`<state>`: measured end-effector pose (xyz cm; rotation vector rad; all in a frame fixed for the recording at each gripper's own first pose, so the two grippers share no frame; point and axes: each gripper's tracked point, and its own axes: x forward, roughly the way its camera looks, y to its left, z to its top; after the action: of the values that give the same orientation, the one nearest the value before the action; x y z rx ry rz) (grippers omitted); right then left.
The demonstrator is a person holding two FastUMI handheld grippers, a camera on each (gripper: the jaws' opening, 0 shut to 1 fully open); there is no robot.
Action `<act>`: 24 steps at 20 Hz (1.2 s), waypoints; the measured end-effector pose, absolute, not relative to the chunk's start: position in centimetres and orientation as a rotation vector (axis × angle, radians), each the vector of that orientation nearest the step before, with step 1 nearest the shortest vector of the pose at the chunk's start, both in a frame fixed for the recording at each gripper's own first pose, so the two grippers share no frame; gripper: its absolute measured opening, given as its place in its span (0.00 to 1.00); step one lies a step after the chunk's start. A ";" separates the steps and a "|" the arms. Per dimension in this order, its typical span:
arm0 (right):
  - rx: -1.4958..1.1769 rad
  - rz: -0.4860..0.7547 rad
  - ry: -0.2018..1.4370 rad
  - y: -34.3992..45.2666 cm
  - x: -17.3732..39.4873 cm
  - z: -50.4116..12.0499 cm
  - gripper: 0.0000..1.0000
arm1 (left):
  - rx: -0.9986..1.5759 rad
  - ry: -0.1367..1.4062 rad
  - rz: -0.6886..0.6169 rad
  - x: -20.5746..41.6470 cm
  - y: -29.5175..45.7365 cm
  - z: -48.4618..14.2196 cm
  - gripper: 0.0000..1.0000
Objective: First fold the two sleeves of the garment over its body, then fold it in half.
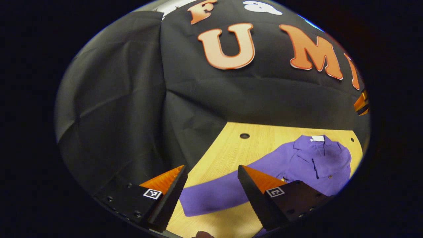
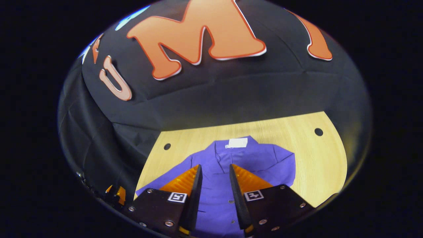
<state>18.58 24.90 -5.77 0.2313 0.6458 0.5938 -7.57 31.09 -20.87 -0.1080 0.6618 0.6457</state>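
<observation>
Free room: ahead of your left gripper (image 1: 212, 172), its fingers apart with nothing between them, bare light wooden tabletop (image 1: 251, 145) runs up to the black cloth booth wall (image 1: 132, 109); that wall closes the far side and the left.

Obstacle, low and flat: purple button-front shirt (image 2: 214, 185) lies under and ahead of your right gripper (image 2: 214, 171), its long outstretched sleeve (image 1: 228, 188) crossing just beyond the left fingertips.

Free room: right of the right gripper, open tabletop past the shirt's edge, marked by small round holes (image 2: 318, 132).
</observation>
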 end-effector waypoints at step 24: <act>0.196 0.405 0.253 12.4 11.5 -2.6 0.95 | -0.686 1.483 0.745 -13.5 30.6 -39.4 0.98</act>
<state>11.48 12.38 -2.61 0.1958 0.2532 0.4054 -13.53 30.63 -39.45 -0.6862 1.4834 0.7453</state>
